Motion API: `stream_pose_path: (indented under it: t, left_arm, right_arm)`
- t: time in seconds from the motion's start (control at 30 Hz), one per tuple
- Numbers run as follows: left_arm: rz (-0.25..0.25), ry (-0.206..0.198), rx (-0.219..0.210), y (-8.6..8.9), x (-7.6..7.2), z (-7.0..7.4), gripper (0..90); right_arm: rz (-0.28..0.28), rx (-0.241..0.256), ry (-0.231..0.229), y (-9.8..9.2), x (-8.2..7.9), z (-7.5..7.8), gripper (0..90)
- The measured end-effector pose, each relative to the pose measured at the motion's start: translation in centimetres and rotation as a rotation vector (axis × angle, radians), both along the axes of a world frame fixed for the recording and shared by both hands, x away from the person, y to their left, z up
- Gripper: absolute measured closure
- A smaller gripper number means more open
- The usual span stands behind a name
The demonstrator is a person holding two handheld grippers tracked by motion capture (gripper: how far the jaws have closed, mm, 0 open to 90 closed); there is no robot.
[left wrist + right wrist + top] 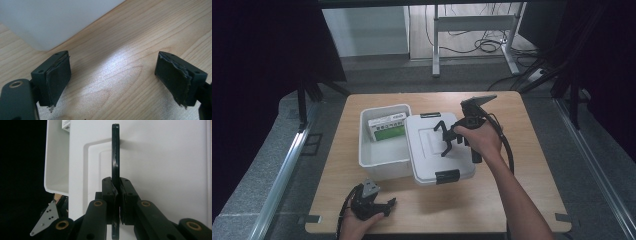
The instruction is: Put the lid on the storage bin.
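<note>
A white plastic bin (362, 147) stands on the wooden table (512, 165) with a green and white box (387, 126) inside it. Its white lid (432, 157) sits at the bin's right side, overlapping the right rim. My right gripper (450, 136) is shut on the lid's black handle (115, 152); in the right gripper view the jaws (117, 186) pinch the thin handle from both sides above the lid (162, 170). My left gripper (384, 204) rests near the table's front edge, open, with bare wood between its pads (112, 80).
The bin's white wall (50, 20) rises just beyond the left gripper. Black latches (447, 176) sit at both ends of the lid. Bare tabletop lies to the right of the lid and along the front. A desk frame and cables (482, 45) stand on the floor behind.
</note>
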State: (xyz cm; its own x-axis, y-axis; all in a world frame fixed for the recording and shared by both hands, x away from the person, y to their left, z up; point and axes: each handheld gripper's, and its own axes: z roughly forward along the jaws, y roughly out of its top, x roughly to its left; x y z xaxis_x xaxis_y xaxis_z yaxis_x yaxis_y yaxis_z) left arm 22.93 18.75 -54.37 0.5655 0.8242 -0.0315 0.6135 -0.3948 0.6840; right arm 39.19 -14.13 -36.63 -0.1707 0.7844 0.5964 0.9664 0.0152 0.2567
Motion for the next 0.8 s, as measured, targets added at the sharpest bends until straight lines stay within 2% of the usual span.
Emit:
stream_pose_path:
  t: [0.8]
  left_arm:
    - [0.002,0.000,-0.002,0.0,0.0,0.0,13.4]
  right_arm:
    - [0.024,0.008,0.012,1.1,0.0,-1.2,83.8]
